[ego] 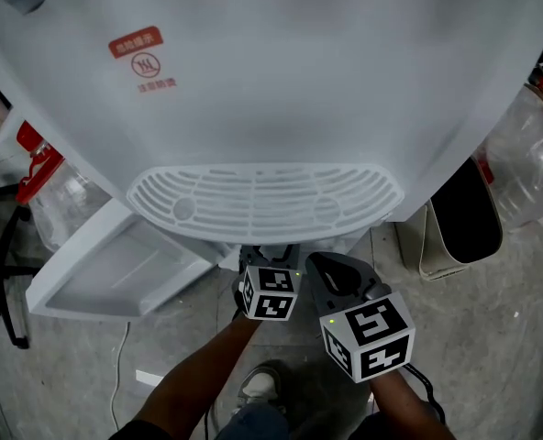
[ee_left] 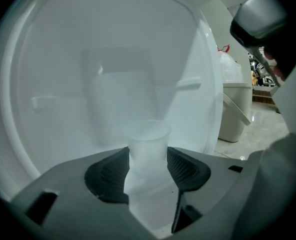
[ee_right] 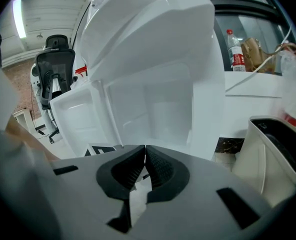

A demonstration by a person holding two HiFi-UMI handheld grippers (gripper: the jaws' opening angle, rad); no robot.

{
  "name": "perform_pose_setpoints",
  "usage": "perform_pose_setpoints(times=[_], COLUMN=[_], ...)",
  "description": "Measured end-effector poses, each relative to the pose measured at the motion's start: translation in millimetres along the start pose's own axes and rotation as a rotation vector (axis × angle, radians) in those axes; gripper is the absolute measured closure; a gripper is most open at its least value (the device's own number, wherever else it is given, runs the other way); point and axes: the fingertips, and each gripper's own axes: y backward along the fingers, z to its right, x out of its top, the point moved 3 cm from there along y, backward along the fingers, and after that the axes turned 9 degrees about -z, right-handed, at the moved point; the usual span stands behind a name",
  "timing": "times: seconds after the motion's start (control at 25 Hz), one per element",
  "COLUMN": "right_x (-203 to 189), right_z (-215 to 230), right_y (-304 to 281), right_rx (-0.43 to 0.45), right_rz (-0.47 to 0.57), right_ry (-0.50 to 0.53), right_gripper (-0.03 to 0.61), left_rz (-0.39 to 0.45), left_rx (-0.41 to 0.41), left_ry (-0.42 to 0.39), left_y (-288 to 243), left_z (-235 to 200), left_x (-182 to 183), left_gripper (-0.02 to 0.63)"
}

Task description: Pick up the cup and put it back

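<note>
A translucent plastic cup [ee_left: 148, 143] stands upright inside the white cabinet of the water dispenser [ego: 271, 81]. My left gripper [ee_left: 148, 171] is shut on the cup, one dark ribbed pad against each side of its lower wall. In the head view the left gripper [ego: 268, 257] reaches under the drip grille [ego: 262, 200], so the cup is hidden there. My right gripper [ee_right: 144, 167] is shut with nothing between its pads. It hangs just right of the left one, in front of the dispenser [ee_right: 153, 84]. Seen from the head, the right gripper [ego: 331, 266] points toward the cabinet.
The cabinet door [ego: 116, 273] stands open to the left. A beige waste bin [ego: 459, 223] stands on the floor to the right, with a large water bottle [ego: 528, 154] beyond it and another bottle [ego: 60, 191] to the left. A black office chair [ee_right: 53, 69] stands further left.
</note>
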Motion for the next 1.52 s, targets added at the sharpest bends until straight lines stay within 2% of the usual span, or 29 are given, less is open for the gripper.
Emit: perform_pose_setpoints(times=[0.96,1.4,1.52], right_x=[-6,-3,-2], right_z=[1,-6,-10], right_y=[10,18,19], right_rx=[-0.002,0.006,0.012], right_rz=[-0.014,0.002,0.006], right_ry=[0.001,-0.004,0.004], right_gripper=[0.557,0.557,0.556], left_rz=[-0.002,-0.011,-0.005], left_rx=[0.01,0.016,0.005], left_ry=[0.042,0.085,0.069], left_y=[-1,29,46], left_z=[0,-3,-4], left_x=[-5,-7,-6], left_gripper=[0.359,0.36,0.379])
